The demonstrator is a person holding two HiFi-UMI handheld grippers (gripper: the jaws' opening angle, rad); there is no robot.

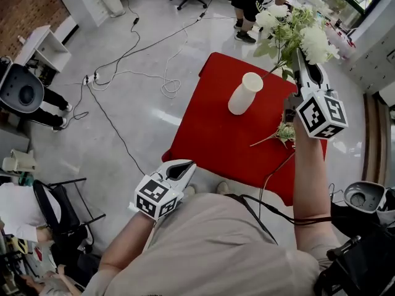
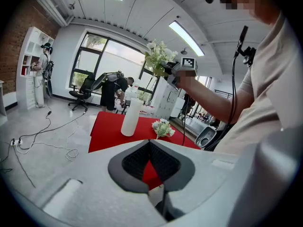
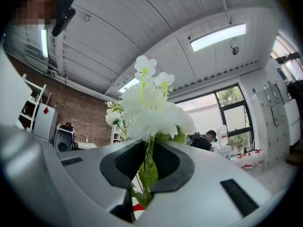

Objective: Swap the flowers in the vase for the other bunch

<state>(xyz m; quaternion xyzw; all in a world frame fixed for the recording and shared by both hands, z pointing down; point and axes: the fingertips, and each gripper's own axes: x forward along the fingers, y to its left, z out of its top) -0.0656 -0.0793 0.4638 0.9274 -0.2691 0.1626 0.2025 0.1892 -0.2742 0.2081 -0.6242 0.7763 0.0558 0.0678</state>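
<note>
- White blooms and green leaves make up the bunch (image 1: 296, 29); the right hand-held gripper (image 1: 299, 63) clamps its stems, above the white vase (image 1: 245, 93).
- Smaller bunch (image 1: 285, 131) lies on the red tabletop (image 1: 210, 134).
- Left hand-held gripper (image 1: 182, 167): jaws together.

The right gripper (image 3: 144, 162) fills the lower half of the frame, its jaws pressed together on the green stems of a bunch of white flowers (image 3: 151, 108). The blooms rise above the jaws at the centre, and leaves hang down between the dark pads. Behind them is a white panelled ceiling with a long ceiling light (image 3: 218, 37) at the upper right. A brick wall (image 3: 85, 122) stands at the left and a tall window (image 3: 232, 108) at the right, with a person (image 3: 201, 141) below it.
</note>
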